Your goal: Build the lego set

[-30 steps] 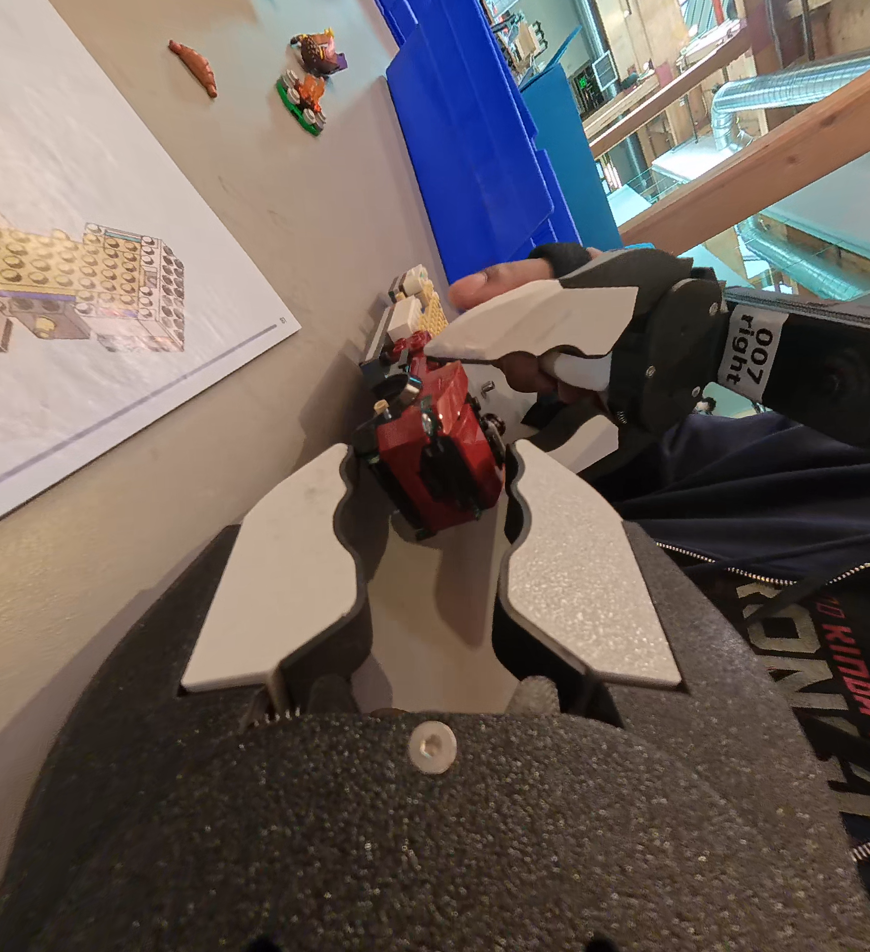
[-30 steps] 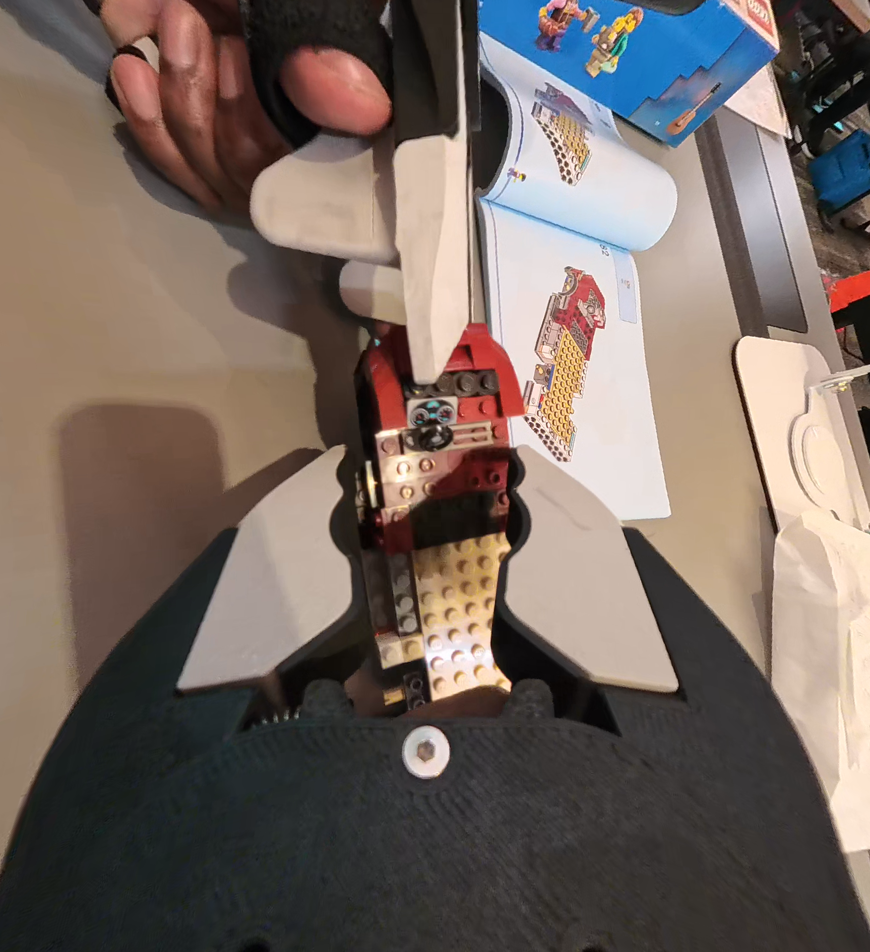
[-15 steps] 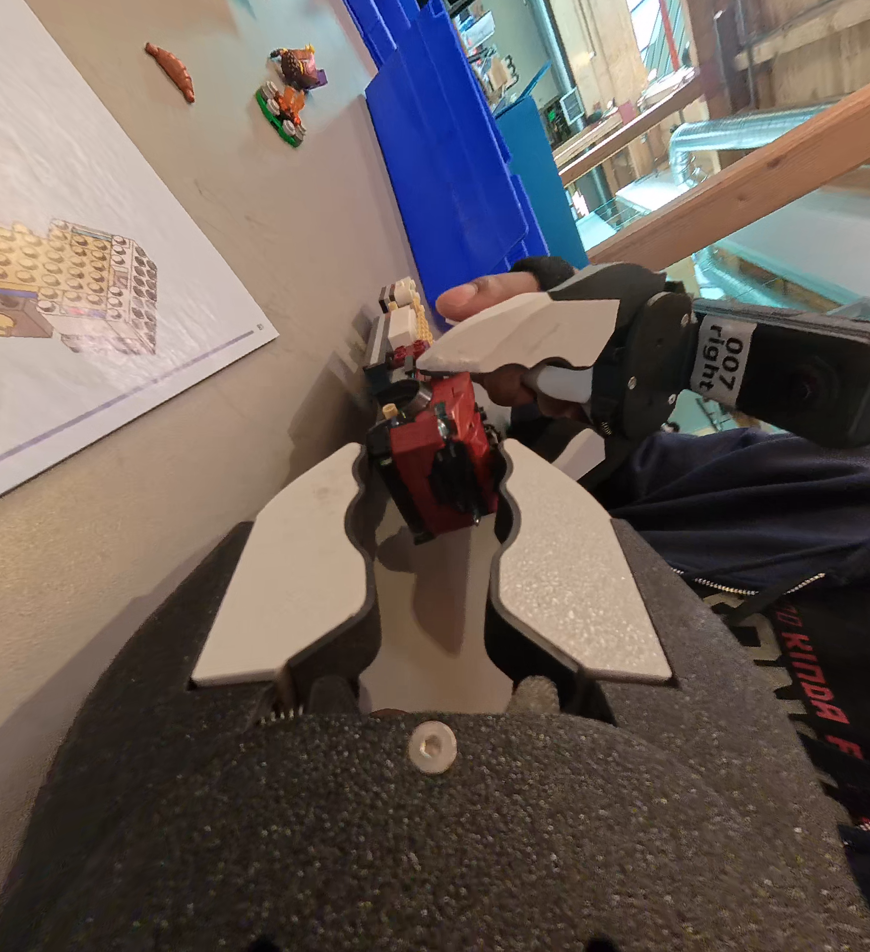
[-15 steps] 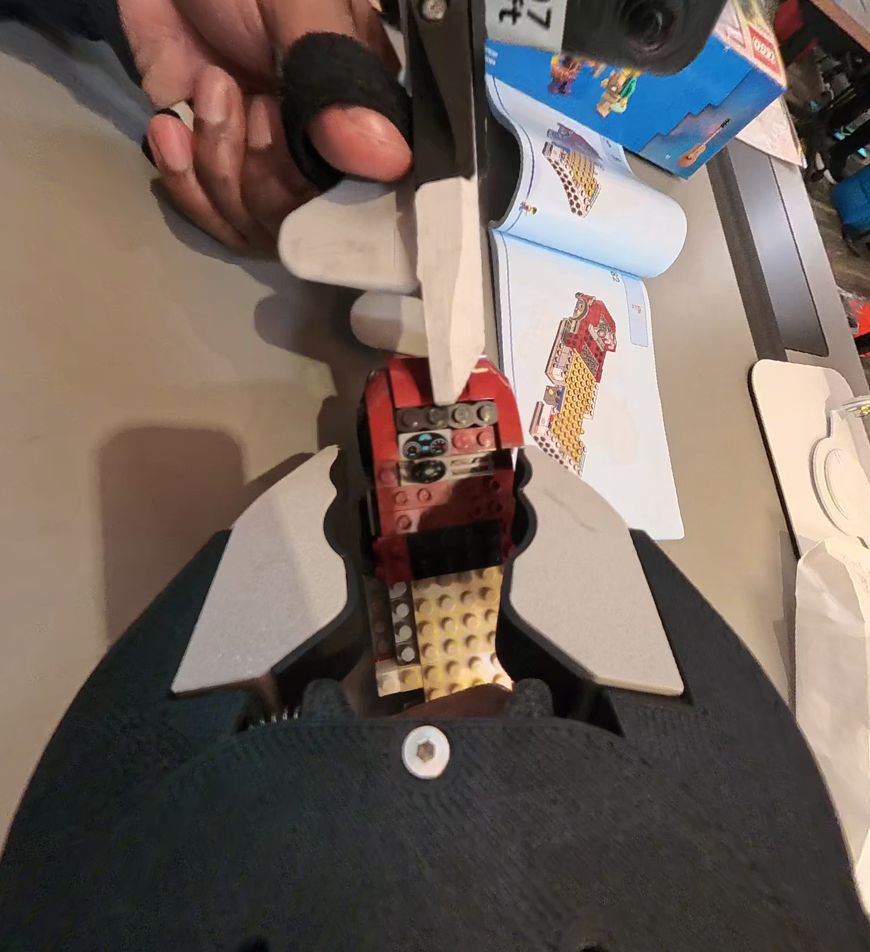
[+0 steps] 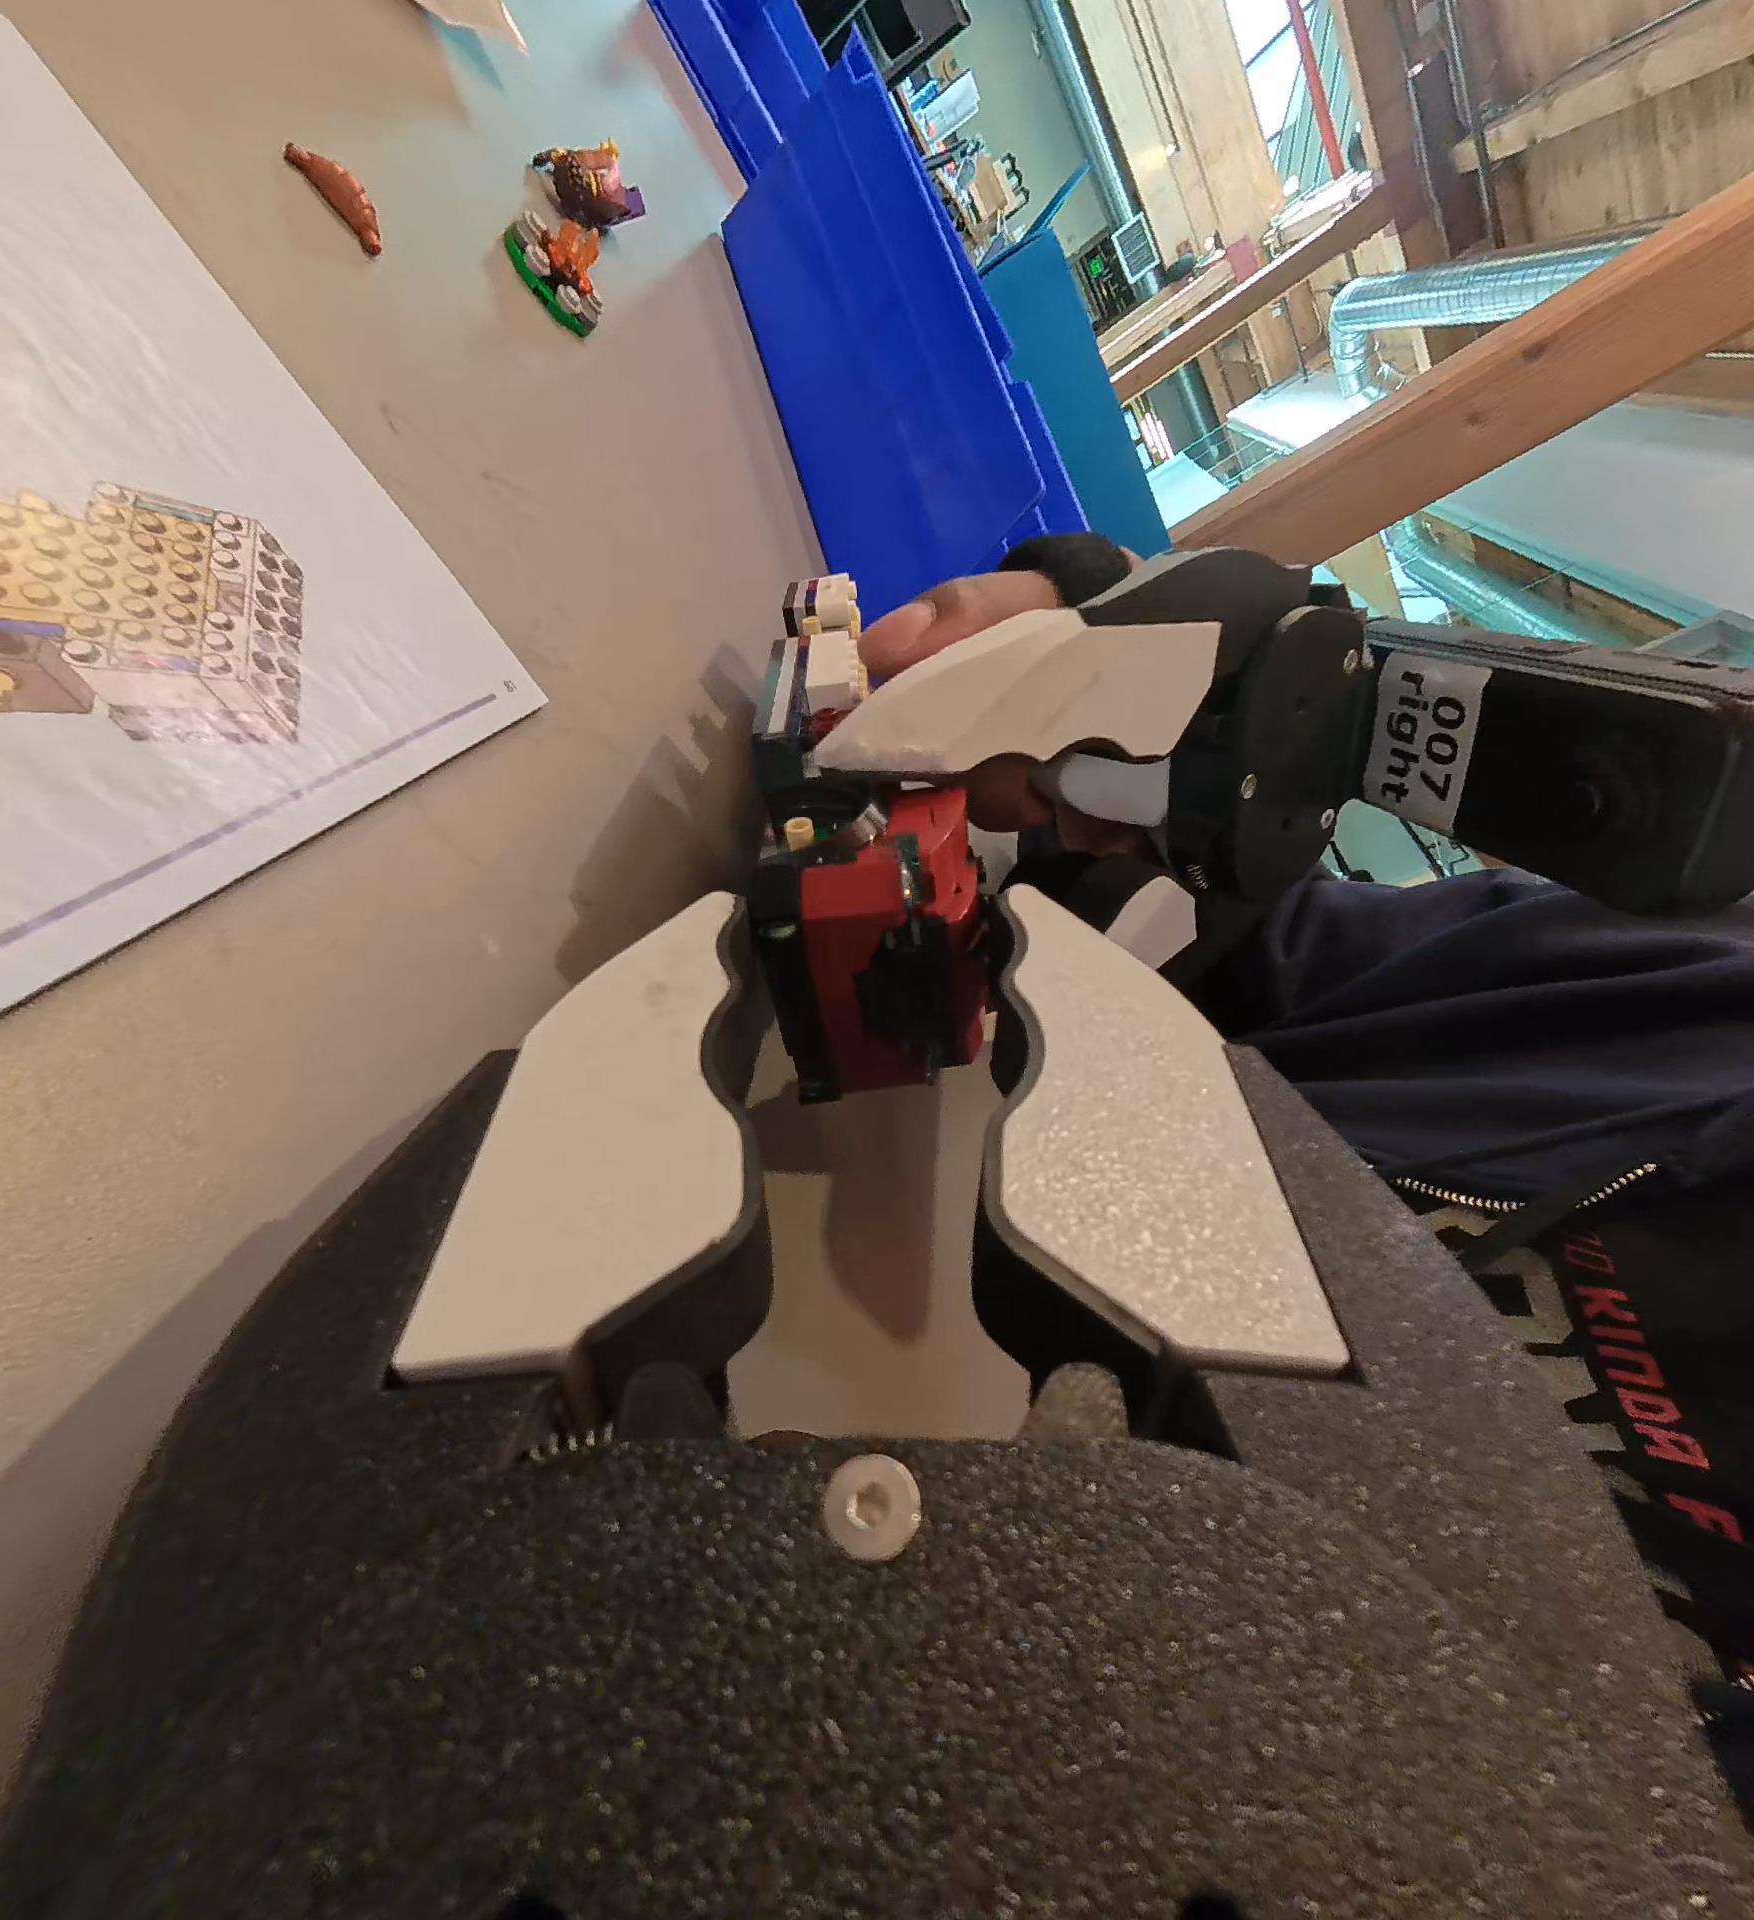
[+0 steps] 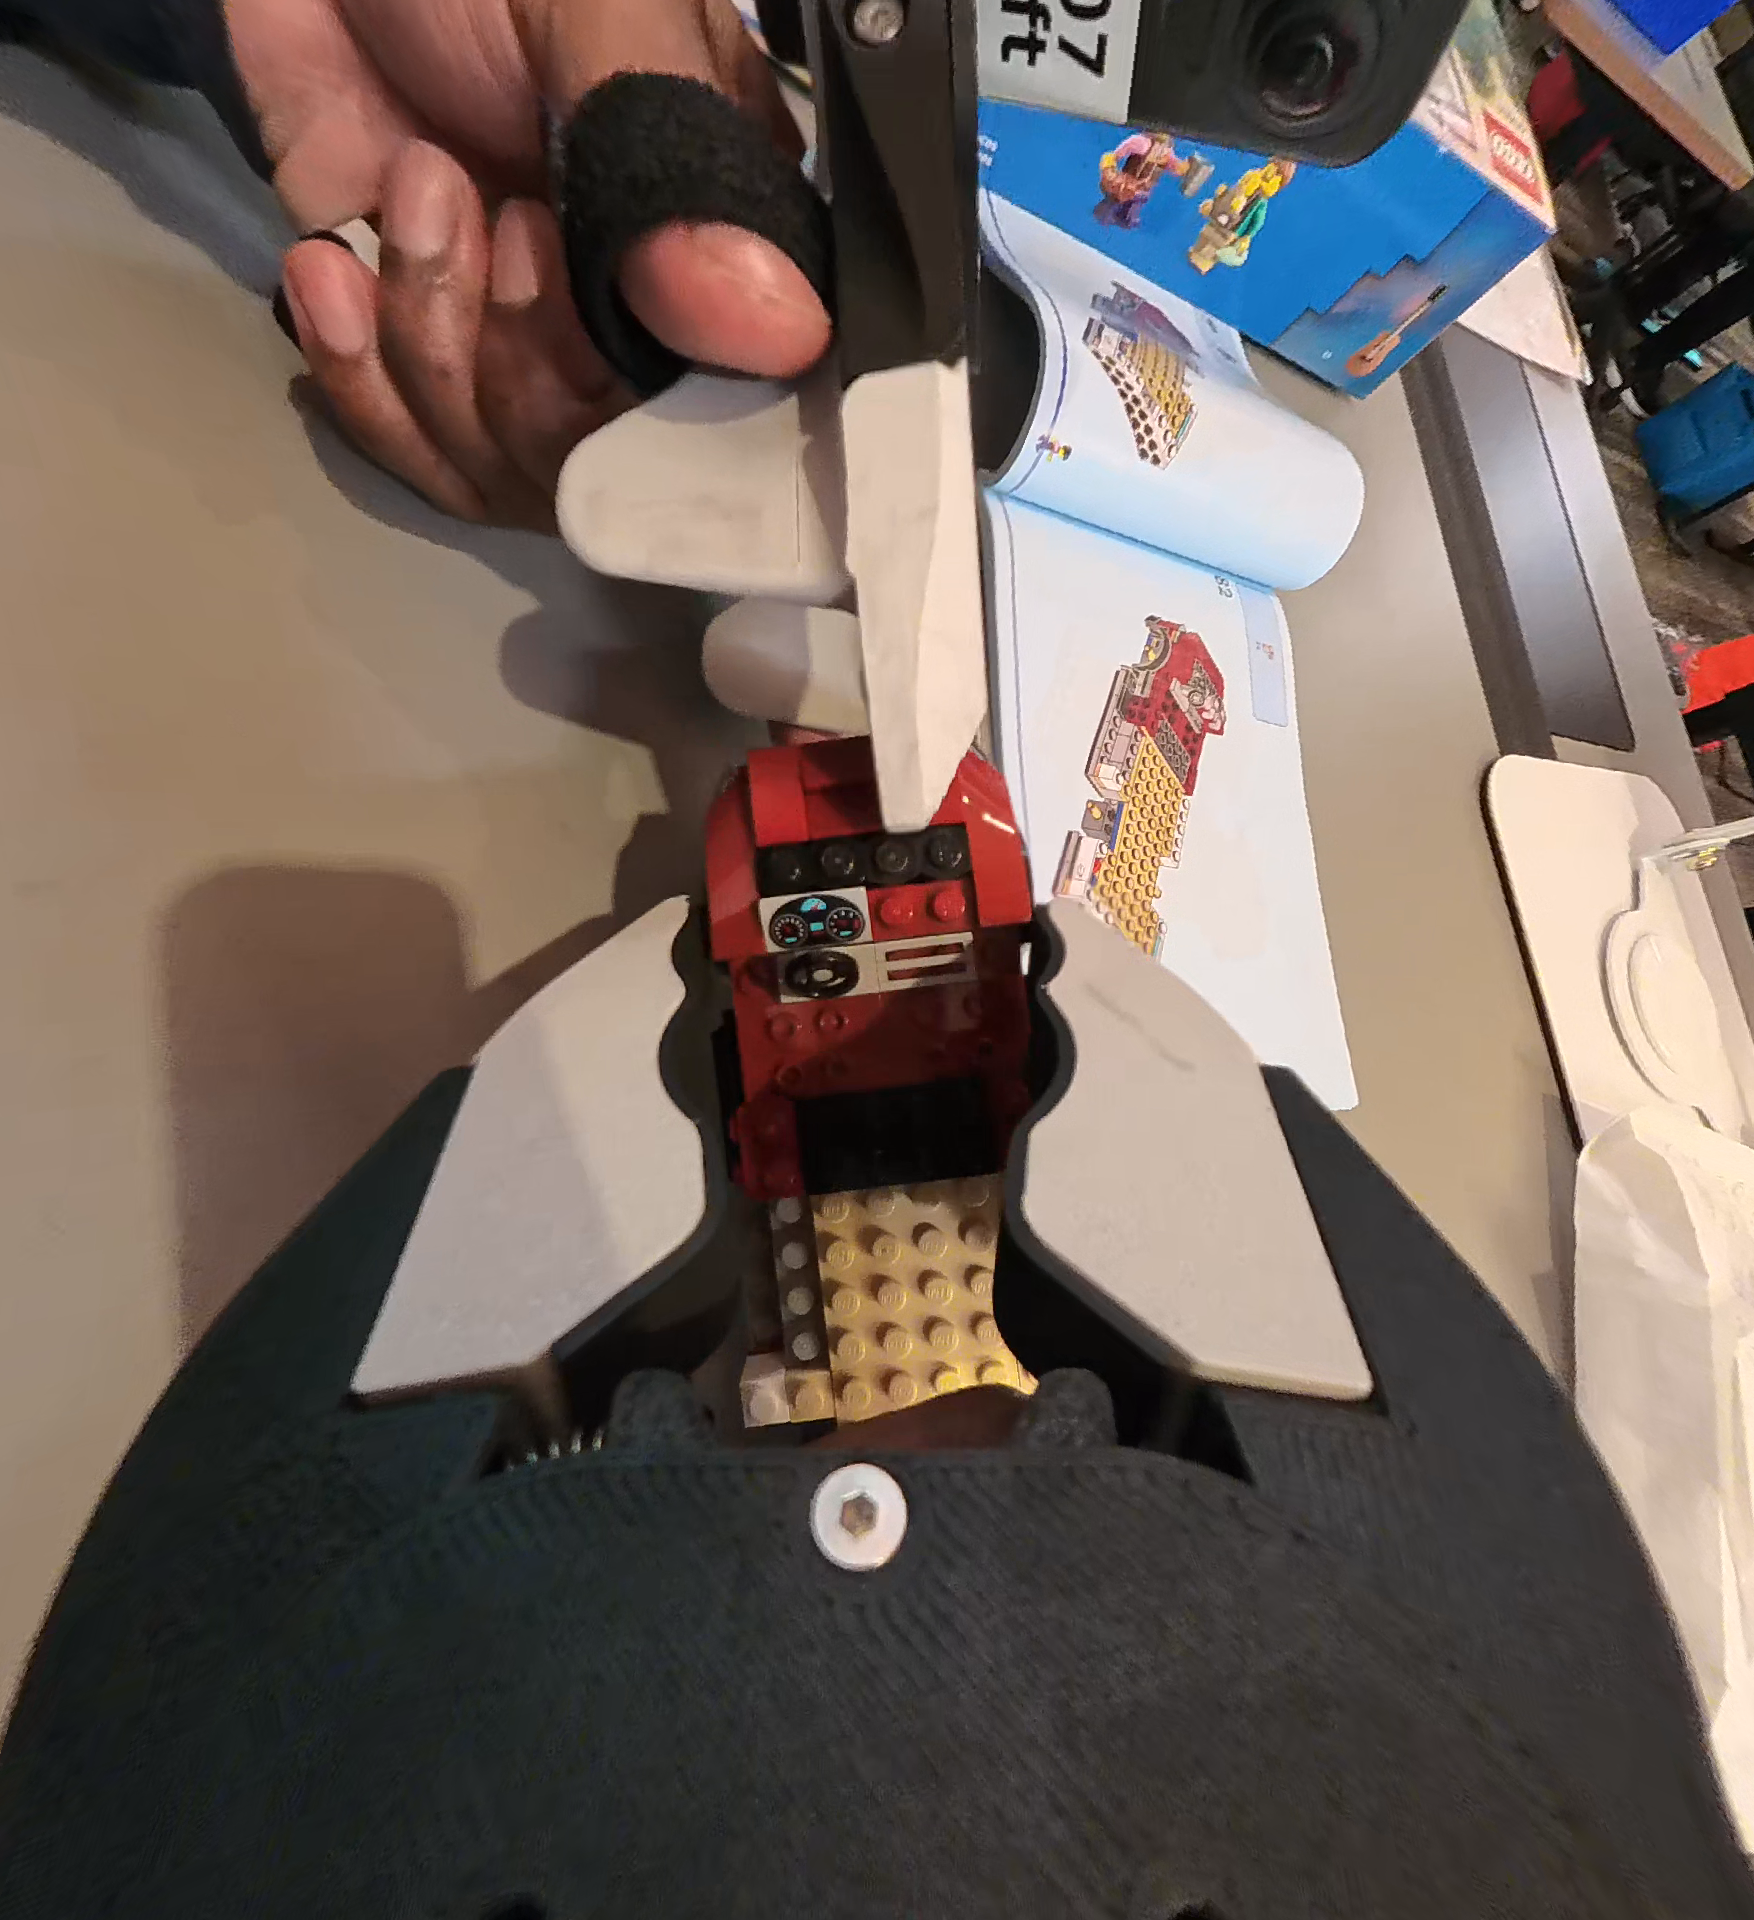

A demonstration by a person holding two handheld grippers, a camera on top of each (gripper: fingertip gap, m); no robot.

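Fingers of right gripper (image 6: 862, 935) clamped across brick model (image 6: 868, 997), long axis along them; left gripper (image 5: 868, 945) pinching red nose.

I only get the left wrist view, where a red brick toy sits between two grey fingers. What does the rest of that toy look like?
Observer: Behind the red cab, the brick vehicle has a tan studded plate running back between the fingers of the right gripper.
Operator: Is anything inside the cab?
Observer: Yes, a small black steering wheel sits just below a gauge tile.
Operator: What else is on the table?
Observer: A blue box with toy figures pictured on it lies beyond an open booklet.
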